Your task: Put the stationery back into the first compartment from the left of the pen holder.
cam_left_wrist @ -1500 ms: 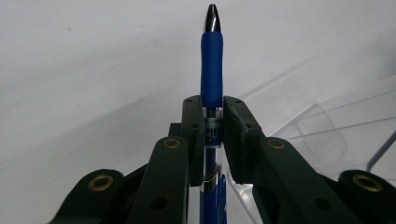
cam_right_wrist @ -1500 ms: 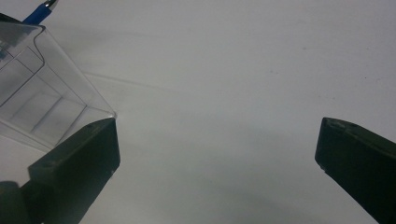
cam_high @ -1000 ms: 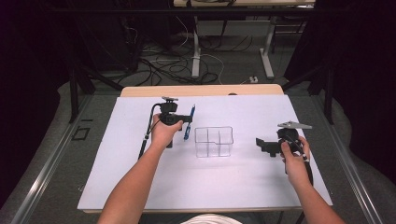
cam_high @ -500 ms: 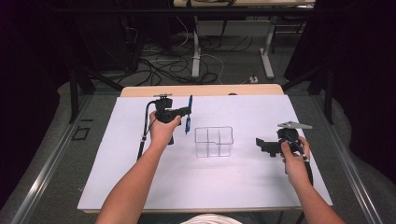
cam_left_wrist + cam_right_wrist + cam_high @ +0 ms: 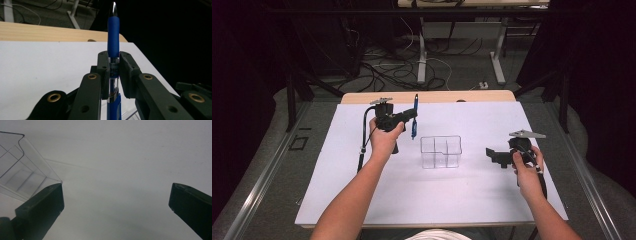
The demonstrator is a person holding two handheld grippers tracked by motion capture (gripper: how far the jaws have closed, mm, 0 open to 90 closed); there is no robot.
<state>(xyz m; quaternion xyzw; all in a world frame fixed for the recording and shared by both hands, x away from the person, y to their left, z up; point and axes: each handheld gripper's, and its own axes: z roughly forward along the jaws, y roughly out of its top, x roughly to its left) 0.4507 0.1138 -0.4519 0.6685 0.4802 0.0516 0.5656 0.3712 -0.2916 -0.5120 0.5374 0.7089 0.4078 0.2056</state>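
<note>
The left claw [image 5: 412, 119] holds a blue pen [image 5: 414, 116] upright, raised above the white surface [image 5: 362, 190] toward its far left part. In the left gripper view the two jaws are closed tight on the pen [image 5: 113, 37] around its clear middle barrel, the blue grip sleeve and metal tip standing up past the jaw ends and the blue lower barrel hanging below them. The left hand [image 5: 384, 142] wraps the gripper's handle from the near side.

The clear compartment box [image 5: 441, 151] stands near the middle of the surface, just right of and nearer than the pen, and apart from it. In the high view its inner walls divide it into compartments. White surface lies open all around it: a broad stretch on the near side, a narrower strip on the far side up to the wooden edge [image 5: 447, 96] of the table.

The right claw [image 5: 494, 156] sits low over the surface to the right of the box, jaws spread wide and holding nothing. In the right gripper view the box's corner [image 5: 22, 170] lies just beyond the tip of one jaw; whether they touch I cannot tell. The other jaw stands well apart over bare white. The right hand [image 5: 527, 172] grips its handle, well in from the surface's right edge.
</note>
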